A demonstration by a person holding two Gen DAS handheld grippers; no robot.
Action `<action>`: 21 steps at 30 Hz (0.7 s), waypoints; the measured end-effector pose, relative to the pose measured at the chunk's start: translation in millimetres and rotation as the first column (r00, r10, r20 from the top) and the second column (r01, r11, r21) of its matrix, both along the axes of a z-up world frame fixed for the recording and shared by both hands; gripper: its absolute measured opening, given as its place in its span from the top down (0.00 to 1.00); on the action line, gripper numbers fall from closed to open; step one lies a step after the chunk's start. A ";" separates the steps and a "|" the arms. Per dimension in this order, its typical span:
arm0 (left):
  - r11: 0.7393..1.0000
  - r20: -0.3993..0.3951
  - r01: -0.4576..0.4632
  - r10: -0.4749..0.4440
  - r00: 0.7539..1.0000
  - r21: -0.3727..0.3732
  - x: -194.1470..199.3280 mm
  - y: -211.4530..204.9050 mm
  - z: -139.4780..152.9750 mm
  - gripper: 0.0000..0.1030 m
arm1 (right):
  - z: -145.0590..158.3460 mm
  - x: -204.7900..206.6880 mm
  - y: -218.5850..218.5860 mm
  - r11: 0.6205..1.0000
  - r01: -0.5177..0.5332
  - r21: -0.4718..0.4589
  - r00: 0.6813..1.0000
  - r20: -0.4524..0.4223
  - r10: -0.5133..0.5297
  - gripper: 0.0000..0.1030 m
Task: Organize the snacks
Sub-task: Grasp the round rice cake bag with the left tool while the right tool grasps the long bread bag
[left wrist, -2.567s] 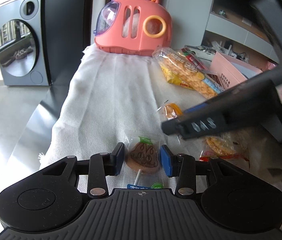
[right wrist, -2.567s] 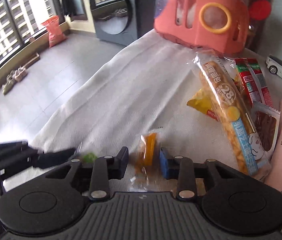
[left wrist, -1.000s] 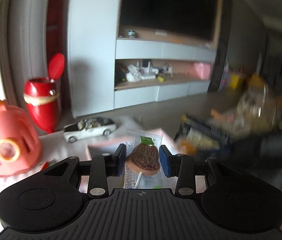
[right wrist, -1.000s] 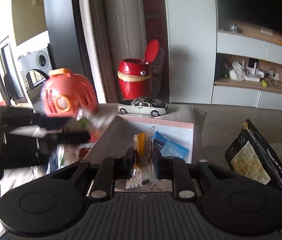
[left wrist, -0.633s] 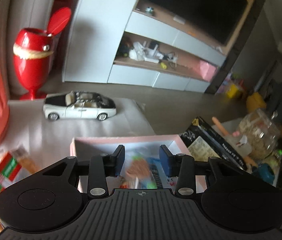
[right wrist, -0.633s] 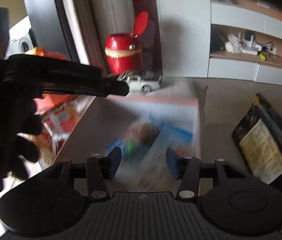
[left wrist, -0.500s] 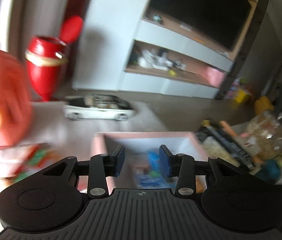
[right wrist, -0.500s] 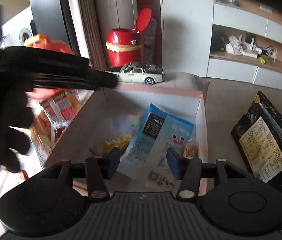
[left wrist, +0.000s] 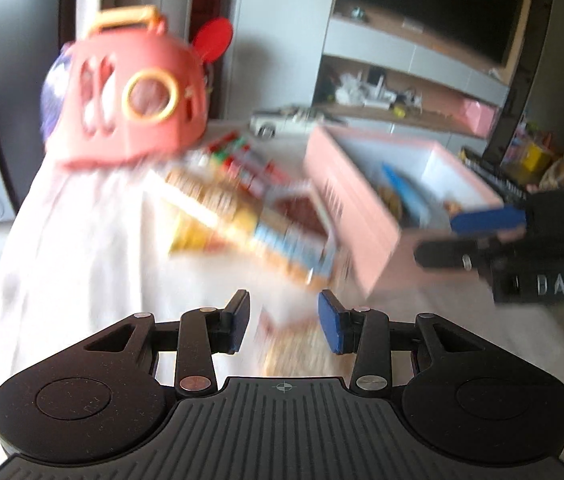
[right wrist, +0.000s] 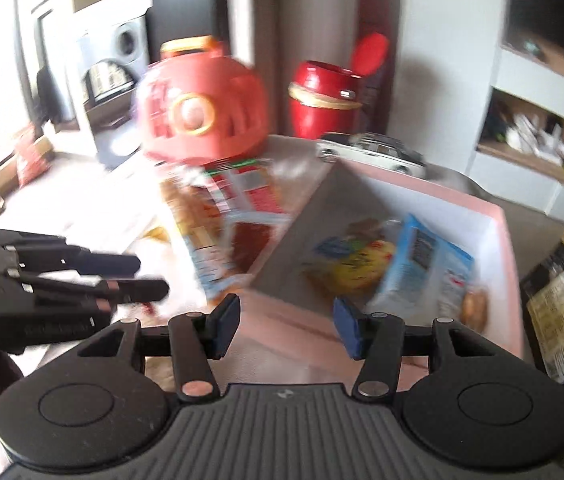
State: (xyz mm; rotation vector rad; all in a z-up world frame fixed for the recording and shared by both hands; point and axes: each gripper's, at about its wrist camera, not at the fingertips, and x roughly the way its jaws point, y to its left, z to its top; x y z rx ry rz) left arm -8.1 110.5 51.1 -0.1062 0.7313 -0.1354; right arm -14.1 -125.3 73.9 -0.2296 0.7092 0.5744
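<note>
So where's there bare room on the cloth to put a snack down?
The white cloth lies bare left of the long biscuit pack, below the pink carrier. It is crowded between that pack and the pink box, where packets overlap.

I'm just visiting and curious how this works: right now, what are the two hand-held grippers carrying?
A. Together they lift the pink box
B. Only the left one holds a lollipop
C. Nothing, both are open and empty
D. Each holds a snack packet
C: the left hand-held gripper and the right hand-held gripper both show wide-apart blue pads with nothing between them, while snacks already lie in the pink box.
</note>
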 end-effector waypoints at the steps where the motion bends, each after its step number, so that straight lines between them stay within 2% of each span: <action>1: 1.000 -0.012 0.001 -0.001 1.000 -0.003 -4.4 2.2 -3.0 0.58 | 0.8 -4.3 6.2 1.000 -0.019 -0.012 1.000 0.004 0.019 0.50; 6: 1.000 -0.037 -0.025 0.025 0.999 0.005 -27.1 17.4 -12.2 0.58 | -3.6 -17.6 35.2 0.995 -0.083 -0.055 0.997 -0.008 0.083 0.50; 11: 0.995 -0.079 -0.037 0.030 0.996 -0.097 -41.8 38.7 -17.2 0.59 | -19.7 -17.8 56.7 0.989 -0.106 -0.098 0.994 -0.049 0.102 0.50; 14: 0.987 -0.115 -0.004 -0.015 0.993 -0.159 -53.1 39.9 -18.6 0.59 | -33.9 -15.2 65.5 0.986 -0.121 -0.116 0.988 -0.111 0.109 0.50; 17: 0.983 -0.129 0.040 -0.064 0.990 -0.180 -61.2 39.7 -20.6 0.59 | -41.4 -15.7 67.9 0.991 -0.108 -0.078 0.984 -0.154 0.095 0.46; 21: 0.981 -0.134 0.062 -0.088 0.987 -0.185 -72.1 44.7 -22.1 0.59 | -42.8 -12.8 76.4 0.994 -0.113 0.000 0.960 -0.256 0.110 0.43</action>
